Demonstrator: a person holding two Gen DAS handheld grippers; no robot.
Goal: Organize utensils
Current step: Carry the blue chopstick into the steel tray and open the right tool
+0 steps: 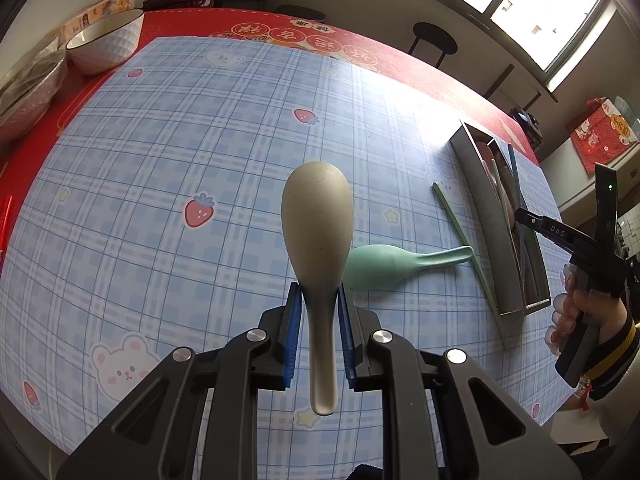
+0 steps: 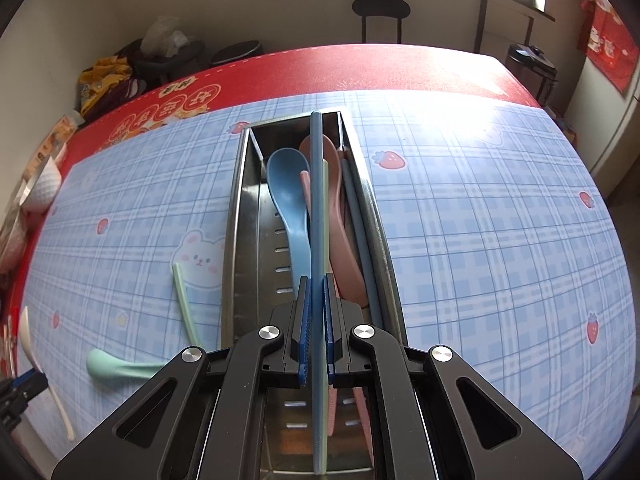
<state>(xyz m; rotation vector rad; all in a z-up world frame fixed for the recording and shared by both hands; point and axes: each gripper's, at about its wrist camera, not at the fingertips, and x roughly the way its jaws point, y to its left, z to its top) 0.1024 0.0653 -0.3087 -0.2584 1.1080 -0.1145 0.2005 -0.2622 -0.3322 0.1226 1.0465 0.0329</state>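
The steel tray (image 2: 240, 216) is sitting on the plaid mat (image 2: 480, 240), already holding a blue spoon (image 2: 290, 200), a pink spoon (image 2: 344, 240) and a dark chopstick (image 2: 356, 208), so the sorting is looking partly done. The right gripper (image 2: 316, 336) is clamping a blue chopstick (image 2: 316, 200) lengthwise over the tray, the left gripper (image 1: 319, 316) is clamping a beige spoon (image 1: 318, 216) clear above the mat, and the green spoon (image 1: 384, 268) and green chopstick (image 1: 460, 236) are lying beside the tray, waiting to be stowed

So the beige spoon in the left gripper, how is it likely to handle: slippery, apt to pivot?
The beige spoon looks smooth and glossy, so probably a bit slippery. The left gripper pinches only its narrow neck, with the bowl ahead and handle behind, so it may pivot. It shows no sag, so likely rigid.
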